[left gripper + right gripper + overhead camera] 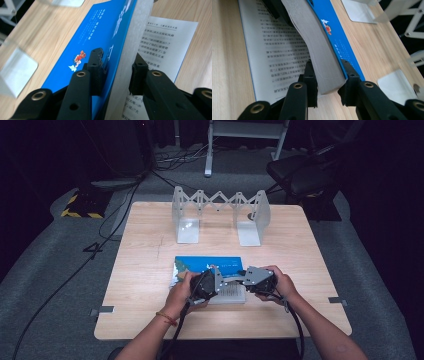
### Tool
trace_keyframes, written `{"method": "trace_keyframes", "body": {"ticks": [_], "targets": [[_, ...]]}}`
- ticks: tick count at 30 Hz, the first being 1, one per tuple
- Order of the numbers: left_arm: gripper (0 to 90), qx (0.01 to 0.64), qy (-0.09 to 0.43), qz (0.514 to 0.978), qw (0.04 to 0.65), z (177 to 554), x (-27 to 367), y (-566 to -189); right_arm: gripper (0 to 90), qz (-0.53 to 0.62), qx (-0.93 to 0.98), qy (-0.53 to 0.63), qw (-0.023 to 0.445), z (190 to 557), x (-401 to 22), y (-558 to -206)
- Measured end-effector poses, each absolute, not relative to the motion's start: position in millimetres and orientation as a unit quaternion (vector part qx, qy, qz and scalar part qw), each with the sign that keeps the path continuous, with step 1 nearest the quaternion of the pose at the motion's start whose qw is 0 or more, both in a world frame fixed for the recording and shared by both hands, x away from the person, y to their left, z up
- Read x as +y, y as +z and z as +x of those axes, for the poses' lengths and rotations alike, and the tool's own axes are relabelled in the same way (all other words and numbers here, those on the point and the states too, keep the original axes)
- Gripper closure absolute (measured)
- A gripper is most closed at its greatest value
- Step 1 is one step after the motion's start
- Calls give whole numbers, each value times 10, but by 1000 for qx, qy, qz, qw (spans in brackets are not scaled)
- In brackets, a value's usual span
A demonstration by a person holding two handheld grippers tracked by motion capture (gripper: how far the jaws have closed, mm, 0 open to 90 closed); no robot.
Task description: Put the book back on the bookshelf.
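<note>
Table (145, 245): left third is bare wood out to the edge, open room there. Folding book stand (220, 215) sits at the far edge, well apart from the work. Right third also bare up to the edge.

Book (207, 265) lies near the middle-front of the table, open, blue cover up on the far side, printed page flat toward the person.

Left gripper (117, 62): jaws clamped on the raised block of pages plus the blue cover; one pad on the cover, the other against the page side. Book (100, 27) stands tilted up between them.

Right gripper (328, 72): jaws closed on the same raised block near its corner, one pad on the page side, one on the blue cover (337, 37). Printed page (277, 45) lies flat beside it.

High view: both hands (182, 290) cover the near part of the book, so pad contact is hard to make out there. Text on the page is probably too blurred to read.
</note>
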State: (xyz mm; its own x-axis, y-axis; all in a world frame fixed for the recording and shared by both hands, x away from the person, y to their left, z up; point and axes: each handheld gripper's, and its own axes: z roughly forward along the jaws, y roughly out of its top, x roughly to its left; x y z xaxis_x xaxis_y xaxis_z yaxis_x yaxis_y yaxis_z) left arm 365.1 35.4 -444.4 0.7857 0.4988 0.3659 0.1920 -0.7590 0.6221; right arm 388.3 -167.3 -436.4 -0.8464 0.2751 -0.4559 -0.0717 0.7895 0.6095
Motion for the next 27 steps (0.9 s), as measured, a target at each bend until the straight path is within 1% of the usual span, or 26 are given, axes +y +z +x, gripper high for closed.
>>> {"method": "trace_keyframes", "body": {"ticks": [6, 9, 12, 15, 16, 19, 20, 21, 22, 25, 27], "targets": [[684, 181, 253, 898, 312, 3729, 113, -4466, 709, 77, 908, 305, 278, 3872, -1936, -4331], [638, 184, 247, 895, 324, 3750, 69, -4459, 708, 84, 907, 305, 279, 3871, -2001, -4328], [642, 182, 238, 893, 337, 3778, 61, -4460, 706, 87, 906, 309, 277, 3879, -2046, -4331], [682, 170, 237, 896, 335, 3783, 59, -4474, 688, 86, 904, 315, 278, 3884, -2070, -4353], [690, 170, 238, 895, 338, 3784, 62, -4481, 673, 90, 902, 319, 276, 3887, -2078, -4359], [709, 172, 238, 891, 347, 3790, 85, -4489, 588, 107, 894, 352, 256, 3925, -2137, -4351], [718, 173, 243, 886, 354, 3791, 97, -4486, 544, 117, 887, 370, 250, 3941, -2174, -4340], [727, 172, 247, 883, 360, 3797, 113, -4472, 471, 129, 882, 385, 241, 3961, -2218, -4327], [739, 176, 251, 878, 367, 3804, 132, -4455, 437, 142, 879, 393, 230, 3989, -2263, -4321], [754, 186, 245, 870, 385, 3836, 179, -4402, 412, 182, 877, 395, 207, 4088, -2424, -4382], [758, 186, 248, 865, 395, 3838, 214, -4385, 408, 196, 877, 388, 203, 4143, -2498, -4445]]}}
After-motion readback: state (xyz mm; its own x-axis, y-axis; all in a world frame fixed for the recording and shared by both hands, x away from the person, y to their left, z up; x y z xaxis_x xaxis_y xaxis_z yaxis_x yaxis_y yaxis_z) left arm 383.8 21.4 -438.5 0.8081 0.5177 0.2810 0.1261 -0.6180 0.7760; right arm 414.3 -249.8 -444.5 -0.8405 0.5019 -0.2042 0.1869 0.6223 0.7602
